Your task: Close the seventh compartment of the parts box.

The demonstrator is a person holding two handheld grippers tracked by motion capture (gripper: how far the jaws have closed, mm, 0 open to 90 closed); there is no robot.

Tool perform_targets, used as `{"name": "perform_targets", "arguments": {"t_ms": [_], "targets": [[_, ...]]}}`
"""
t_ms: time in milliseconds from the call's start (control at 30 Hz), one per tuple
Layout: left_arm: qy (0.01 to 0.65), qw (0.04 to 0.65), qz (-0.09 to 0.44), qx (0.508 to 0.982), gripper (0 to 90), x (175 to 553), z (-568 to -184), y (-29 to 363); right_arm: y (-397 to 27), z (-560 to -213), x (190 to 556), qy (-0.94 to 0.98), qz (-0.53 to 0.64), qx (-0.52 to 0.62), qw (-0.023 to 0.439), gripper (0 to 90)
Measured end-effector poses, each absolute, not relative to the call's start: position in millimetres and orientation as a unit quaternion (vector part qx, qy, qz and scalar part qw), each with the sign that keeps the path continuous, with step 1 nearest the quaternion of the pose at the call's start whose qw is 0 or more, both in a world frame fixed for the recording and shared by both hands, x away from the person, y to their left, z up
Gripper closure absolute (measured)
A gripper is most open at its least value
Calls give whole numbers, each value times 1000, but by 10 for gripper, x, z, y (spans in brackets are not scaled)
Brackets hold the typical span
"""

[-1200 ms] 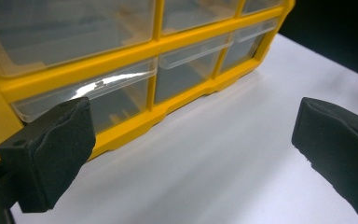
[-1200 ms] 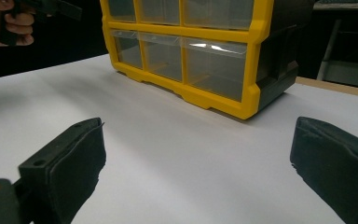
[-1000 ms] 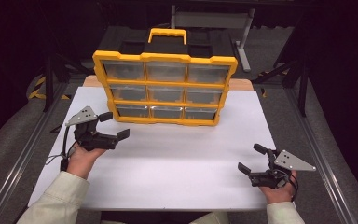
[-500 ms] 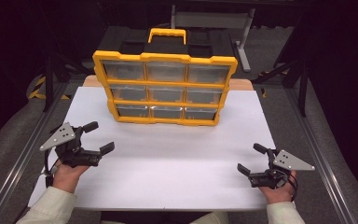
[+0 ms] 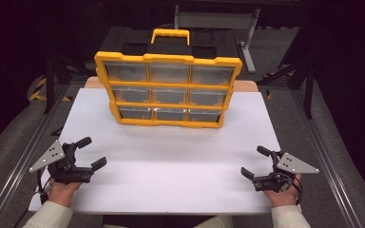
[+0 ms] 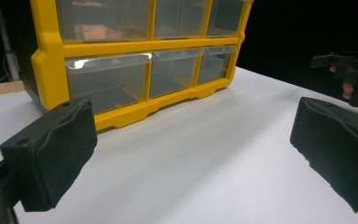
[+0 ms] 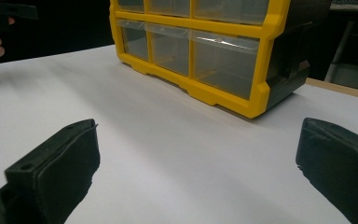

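A yellow and black organizer case (image 5: 168, 90) with clear drawers and a yellow handle stands upright at the far middle of the white table (image 5: 171, 175). Its lower drawers (image 6: 140, 77) face both gripper cameras (image 7: 200, 51). My left gripper (image 5: 91, 152) rests open near the table's front left corner, nothing between its black pads (image 6: 56, 149). At the front right my right gripper (image 5: 255, 161) is open too, with empty pads (image 7: 60, 168). Both are well short of the case.
The other hand and its gripper (image 6: 354, 70) appear at the far right of the left gripper view. A wooden board edge (image 5: 247, 85) sticks out behind the case. Dark metal stands (image 5: 247, 28) and grey floor surround the table.
My left gripper has drawn back from near the case's lower left corner toward the front left corner of the table. The right gripper has stayed put.
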State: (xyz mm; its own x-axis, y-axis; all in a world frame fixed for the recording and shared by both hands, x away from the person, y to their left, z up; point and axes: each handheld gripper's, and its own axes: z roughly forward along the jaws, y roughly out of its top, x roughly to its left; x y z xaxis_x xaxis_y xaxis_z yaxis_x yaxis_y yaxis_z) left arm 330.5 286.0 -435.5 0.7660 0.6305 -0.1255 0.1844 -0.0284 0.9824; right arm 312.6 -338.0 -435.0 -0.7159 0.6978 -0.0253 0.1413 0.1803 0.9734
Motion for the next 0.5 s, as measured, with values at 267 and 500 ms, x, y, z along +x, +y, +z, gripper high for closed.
{"name": "perform_targets", "arguments": {"t_ms": [267, 500], "targets": [[306, 619, 201, 695, 23, 3251, -4513, 2955, -3395, -4384, 3143, 729, 571, 292, 238, 2], [305, 620, 204, 694, 22, 3242, -4513, 2943, -3389, -4378, 3141, 731, 571, 288, 239, 2]]}}
